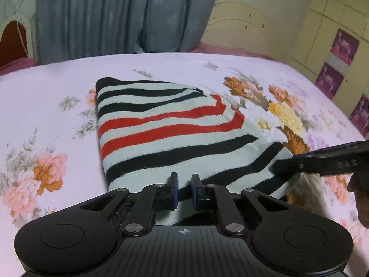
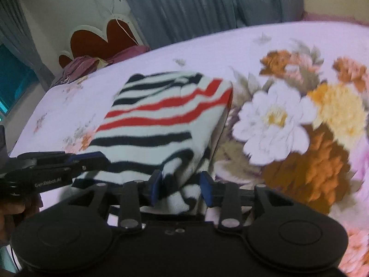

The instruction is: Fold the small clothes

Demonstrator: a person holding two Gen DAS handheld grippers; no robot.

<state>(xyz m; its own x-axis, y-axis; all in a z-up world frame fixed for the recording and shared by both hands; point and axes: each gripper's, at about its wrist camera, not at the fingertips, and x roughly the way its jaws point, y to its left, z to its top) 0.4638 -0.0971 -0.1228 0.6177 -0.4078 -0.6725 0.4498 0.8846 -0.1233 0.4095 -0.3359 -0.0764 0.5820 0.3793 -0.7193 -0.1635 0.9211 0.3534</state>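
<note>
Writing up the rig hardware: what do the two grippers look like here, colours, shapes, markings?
Both alike: matte black bodies, two round discs at the base, ribbed centre plate, linkage bars with silver pivot pins, and blue pads on the jaws. The left gripper has a small crosshair mark. Seen from the right gripper, the other unit's side bears white lettering, too blurred to read. No cables or sleeves visible.

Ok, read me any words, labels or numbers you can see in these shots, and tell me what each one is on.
"GenRobot.AI", roughly, slightly blurred: on the side of the left gripper, in the right wrist view.
"0AS" or similar, embossed, too faint to be sure: on the right gripper, in the left wrist view.
Purple wall posters: nothing readable.
</note>
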